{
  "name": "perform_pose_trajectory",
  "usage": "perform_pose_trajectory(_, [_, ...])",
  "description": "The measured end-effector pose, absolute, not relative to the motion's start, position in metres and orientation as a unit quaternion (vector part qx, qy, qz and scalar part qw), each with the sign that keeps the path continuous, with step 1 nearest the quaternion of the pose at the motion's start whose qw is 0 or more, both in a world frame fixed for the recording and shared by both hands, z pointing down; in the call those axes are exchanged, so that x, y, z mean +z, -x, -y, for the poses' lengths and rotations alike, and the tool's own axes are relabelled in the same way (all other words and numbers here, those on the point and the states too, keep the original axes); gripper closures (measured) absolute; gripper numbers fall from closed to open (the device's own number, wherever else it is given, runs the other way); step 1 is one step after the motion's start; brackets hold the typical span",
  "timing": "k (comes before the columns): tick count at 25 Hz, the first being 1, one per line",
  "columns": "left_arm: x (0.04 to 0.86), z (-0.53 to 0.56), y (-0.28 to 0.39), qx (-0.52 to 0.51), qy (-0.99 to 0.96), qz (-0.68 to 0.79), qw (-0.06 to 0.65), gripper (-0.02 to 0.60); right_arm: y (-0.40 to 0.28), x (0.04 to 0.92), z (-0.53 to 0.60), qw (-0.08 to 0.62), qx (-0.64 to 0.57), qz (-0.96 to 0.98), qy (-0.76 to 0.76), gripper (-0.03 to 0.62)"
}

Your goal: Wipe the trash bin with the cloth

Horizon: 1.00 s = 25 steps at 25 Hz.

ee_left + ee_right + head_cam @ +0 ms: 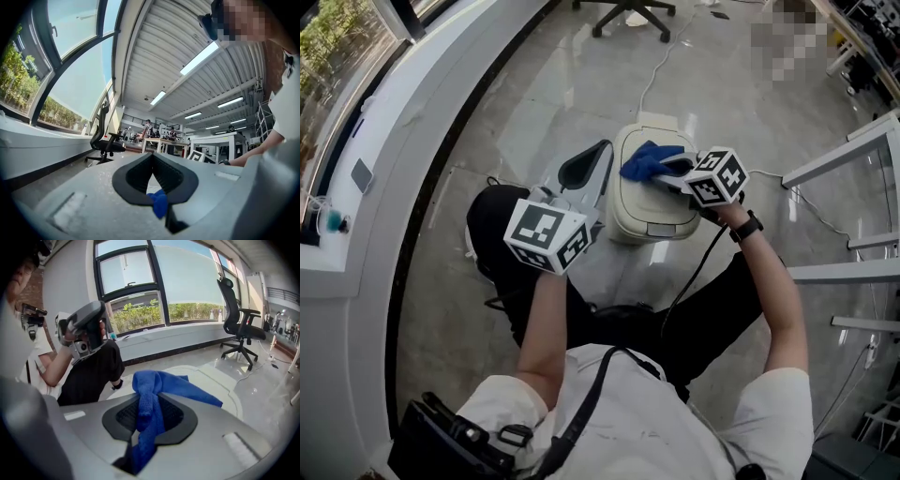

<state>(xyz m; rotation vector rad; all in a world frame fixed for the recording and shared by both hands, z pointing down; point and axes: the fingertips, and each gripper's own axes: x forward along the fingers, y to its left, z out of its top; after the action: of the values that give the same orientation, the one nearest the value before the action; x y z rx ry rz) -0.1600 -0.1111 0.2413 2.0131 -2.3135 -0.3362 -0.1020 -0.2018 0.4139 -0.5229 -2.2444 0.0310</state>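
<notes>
The cloth (pixel 643 161), pinched in the jaws of the right gripper (pixel 673 174), is spread on the trash bin (pixel 649 214) lid just beneath them and is best pressed flat; the jaws of the left gripper (pixel 584 174) are closed, empty.

1 cream trash bin (pixel 649 214) stands upright, lid closed. 1 blue cloth (pixel 643 161) lies bunched on the lid, 1 end pinched between the jaws of the right gripper (pixel 149 411).

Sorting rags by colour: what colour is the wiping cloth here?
Blue. The cloth shows best in the right gripper view.
</notes>
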Motion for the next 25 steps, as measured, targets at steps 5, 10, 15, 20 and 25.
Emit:
perform_pose_trajectory(5, [0.238, 0.111, 0.151, -0.117, -0.661, 0.741, 0.025, 0.581, 0.041, 0.415, 0.160, 0.424, 0.051, 0.875, 0.228, 0.528])
perform_pose_trajectory(10, [0.238, 0.106, 0.139, -0.122, -0.666, 0.736, 0.031, 0.581, 0.005, 0.424, 0.135, 0.439, 0.081, 0.864, 0.231, 0.530])
perform_pose_trajectory(15, [0.226, 0.102, 0.123, -0.118, -0.675, 0.728, 0.020, 0.581, 0.006, 0.408, 0.132, 0.392, 0.123, 0.892, 0.188, 0.530])
perform_pose_trajectory(20, [0.206, 0.100, 0.100, -0.125, -0.684, 0.718, 0.004, 0.581, 0.000, 0.347, 0.141, 0.231, 0.156, 0.958, 0.069, 0.528])
perform_pose_trajectory(25, [0.201, 0.088, 0.065, -0.128, -0.689, 0.714, 0.005, 0.581, -0.038, 0.309, 0.128, 0.118, 0.167, 0.979, -0.019, 0.528])
